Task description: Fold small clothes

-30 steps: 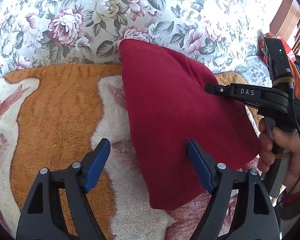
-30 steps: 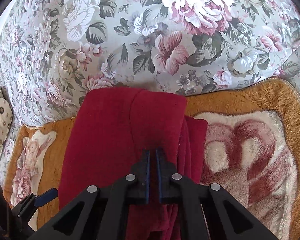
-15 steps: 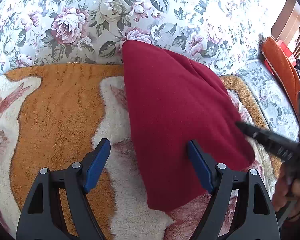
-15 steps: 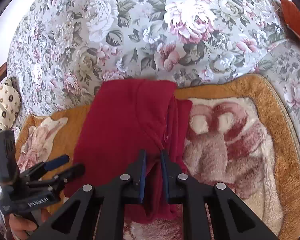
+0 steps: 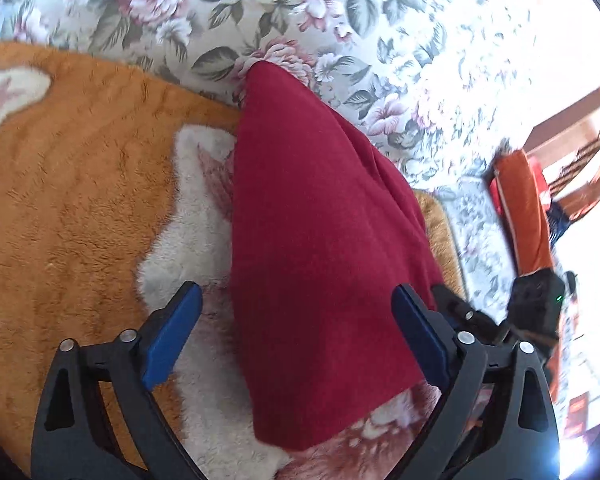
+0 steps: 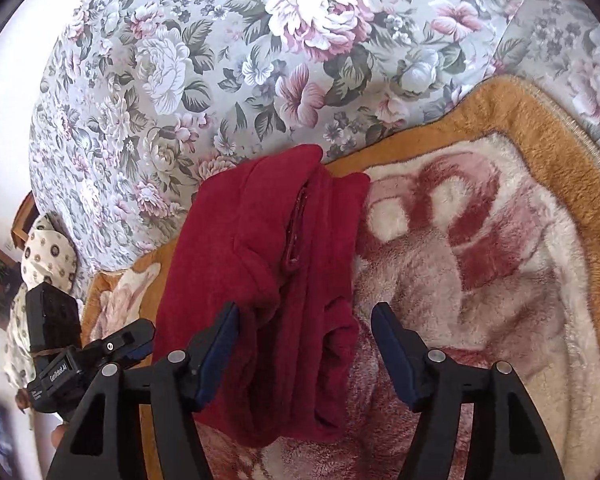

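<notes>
A dark red fleece garment (image 5: 316,248) lies folded lengthwise on a plush orange and cream blanket (image 5: 72,184). In the right wrist view the garment (image 6: 268,280) shows stacked layers and a zip along its fold. My left gripper (image 5: 296,332) is open, its blue pads either side of the garment's near end. My right gripper (image 6: 304,344) is open and empty, jaws wide over the near hem. The left gripper also shows at the lower left of the right wrist view (image 6: 96,352). The right gripper shows at the right of the left wrist view (image 5: 500,320).
A floral cushion or sofa back (image 6: 228,64) rises behind the blanket (image 6: 500,264). A patterned pillow (image 6: 44,248) lies at the far left. An orange cushion (image 5: 520,208) and wooden furniture (image 5: 580,120) stand at the right.
My right gripper, shut on the garment's folded edge a second ago, has opened wide and let it go. The garment now rests flat. The left gripper shifted closer and tilted.
</notes>
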Tool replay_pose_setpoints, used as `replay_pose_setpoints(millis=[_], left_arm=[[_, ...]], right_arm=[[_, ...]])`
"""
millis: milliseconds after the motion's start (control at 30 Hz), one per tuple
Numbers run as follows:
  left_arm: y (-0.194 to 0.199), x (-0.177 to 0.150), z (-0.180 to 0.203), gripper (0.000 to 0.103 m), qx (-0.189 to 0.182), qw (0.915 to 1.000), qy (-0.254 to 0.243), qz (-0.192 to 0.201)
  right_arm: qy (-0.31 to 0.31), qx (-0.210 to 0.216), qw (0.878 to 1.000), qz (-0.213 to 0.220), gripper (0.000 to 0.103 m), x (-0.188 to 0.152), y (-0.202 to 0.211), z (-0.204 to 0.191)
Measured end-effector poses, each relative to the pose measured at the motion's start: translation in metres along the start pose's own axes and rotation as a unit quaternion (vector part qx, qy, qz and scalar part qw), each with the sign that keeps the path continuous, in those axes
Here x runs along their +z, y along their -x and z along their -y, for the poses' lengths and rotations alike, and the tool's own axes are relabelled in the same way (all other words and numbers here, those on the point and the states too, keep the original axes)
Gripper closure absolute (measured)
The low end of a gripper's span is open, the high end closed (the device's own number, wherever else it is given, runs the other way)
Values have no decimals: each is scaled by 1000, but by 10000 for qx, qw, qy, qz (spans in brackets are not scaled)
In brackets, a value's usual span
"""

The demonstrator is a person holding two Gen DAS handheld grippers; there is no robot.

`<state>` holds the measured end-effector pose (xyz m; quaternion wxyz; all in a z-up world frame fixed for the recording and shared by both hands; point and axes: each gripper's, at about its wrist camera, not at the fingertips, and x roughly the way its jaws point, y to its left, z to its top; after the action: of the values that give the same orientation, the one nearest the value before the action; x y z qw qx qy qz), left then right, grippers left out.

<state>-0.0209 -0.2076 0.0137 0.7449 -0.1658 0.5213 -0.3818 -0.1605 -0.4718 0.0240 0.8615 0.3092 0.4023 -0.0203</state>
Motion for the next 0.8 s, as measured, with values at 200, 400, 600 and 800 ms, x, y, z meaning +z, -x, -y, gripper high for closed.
replay_pose_setpoints(millis=[200, 400, 600, 800], left_arm=[[-30, 21, 6, 2, -165, 9998, -57, -104], [-35, 19, 15, 12, -306, 9986, -424, -44], [-4, 4, 23, 30, -210, 9983, -546, 14], [69, -52, 28, 30, 131, 9960, -873, 149]], right_arm=[[-341, 627, 9974, -141, 30, 7, -29, 14], [-36, 518, 9987, 25, 40, 10, -37, 2], [620, 337, 9972, 261, 59, 0, -10, -37], [964, 737, 9926, 86, 60, -51, 26, -81]])
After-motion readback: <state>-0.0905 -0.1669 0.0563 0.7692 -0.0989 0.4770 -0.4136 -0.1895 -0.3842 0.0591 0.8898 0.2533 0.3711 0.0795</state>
